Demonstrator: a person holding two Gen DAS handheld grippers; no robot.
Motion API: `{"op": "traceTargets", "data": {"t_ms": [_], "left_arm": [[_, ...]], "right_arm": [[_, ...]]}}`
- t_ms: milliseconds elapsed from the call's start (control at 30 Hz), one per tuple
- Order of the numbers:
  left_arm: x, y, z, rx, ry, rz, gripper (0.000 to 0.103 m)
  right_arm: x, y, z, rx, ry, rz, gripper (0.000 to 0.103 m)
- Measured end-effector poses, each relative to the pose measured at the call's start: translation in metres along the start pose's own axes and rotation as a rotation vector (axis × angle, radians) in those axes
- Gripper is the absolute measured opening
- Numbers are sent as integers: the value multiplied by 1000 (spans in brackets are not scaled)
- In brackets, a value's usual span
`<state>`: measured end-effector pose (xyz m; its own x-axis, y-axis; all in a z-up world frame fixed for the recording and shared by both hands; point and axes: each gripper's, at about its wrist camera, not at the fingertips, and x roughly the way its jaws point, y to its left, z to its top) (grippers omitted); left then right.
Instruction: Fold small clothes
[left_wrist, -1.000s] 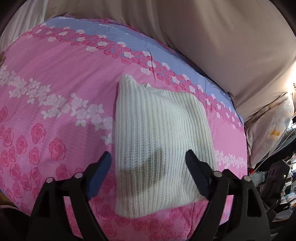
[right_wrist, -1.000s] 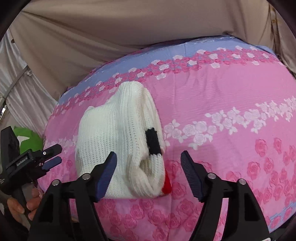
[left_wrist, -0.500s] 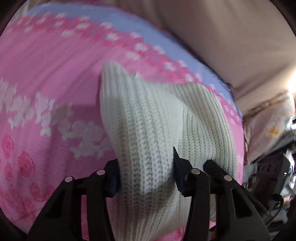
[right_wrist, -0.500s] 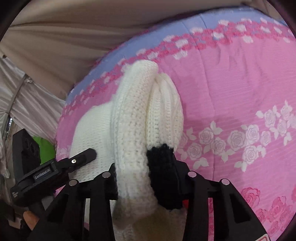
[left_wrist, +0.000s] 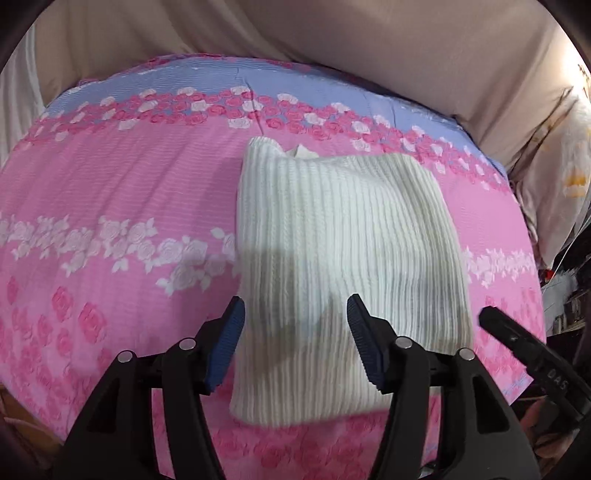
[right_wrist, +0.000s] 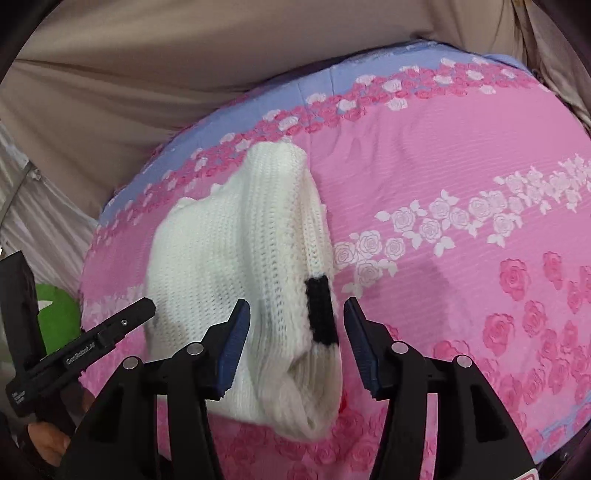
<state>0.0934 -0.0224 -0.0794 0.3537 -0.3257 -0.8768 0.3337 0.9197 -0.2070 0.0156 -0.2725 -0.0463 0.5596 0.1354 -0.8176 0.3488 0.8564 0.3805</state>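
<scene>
The left gripper (left_wrist: 293, 339) hangs over the near end of a folded white knit garment (left_wrist: 343, 258), its jaws opening, with the blue pads (left_wrist: 227, 343) clear of the wool on both sides; the knit lies under the gap, not pinched. The right gripper (right_wrist: 295, 343) stands at the other near corner of the same garment (right_wrist: 240, 266), part open, its pads beside the rolled edge and apparently not pressing it. That edge carries a black patch (right_wrist: 321, 310) that sits between the two right fingers, and a small red bit shows just under it.

The garment lies flat on the bed (left_wrist: 110, 192), on a pink cover printed with roses and a blue band along the far side. In the left wrist view it is a ribbed rectangle with a small label at its far edge; in the right wrist view its right side is a thick rounded fold.

Each camera sees the other gripper at its frame edge, with a hand (right_wrist: 48, 439) on the handle. Beige fabric (left_wrist: 332, 44) rises behind the bed, and a green object (right_wrist: 59, 314) lies off the bed's left side.
</scene>
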Motion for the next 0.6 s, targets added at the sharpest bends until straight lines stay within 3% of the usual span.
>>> {"op": "traceTargets", "data": {"t_ms": [67, 167, 233, 333, 467, 600], "left_arm": [[4, -2, -15, 5, 49, 18, 57], [31, 2, -35, 4, 123, 87, 58], [50, 14, -47, -37, 163, 97, 58], [41, 17, -48, -62, 154, 88, 58], [25, 5, -49, -9, 118, 122, 56], [19, -4, -53, 18, 116, 132, 56]], "right_arm": [[-13, 8, -17, -45, 0, 5, 16], [9, 8, -37, -89, 82, -21, 14], [32, -8, -49, -100, 129, -118, 13], [24, -19, -44, -34, 125, -95, 11], [-16, 16, -41, -131, 56, -84, 11], [33, 10, -55, -186, 167, -216, 12]]}}
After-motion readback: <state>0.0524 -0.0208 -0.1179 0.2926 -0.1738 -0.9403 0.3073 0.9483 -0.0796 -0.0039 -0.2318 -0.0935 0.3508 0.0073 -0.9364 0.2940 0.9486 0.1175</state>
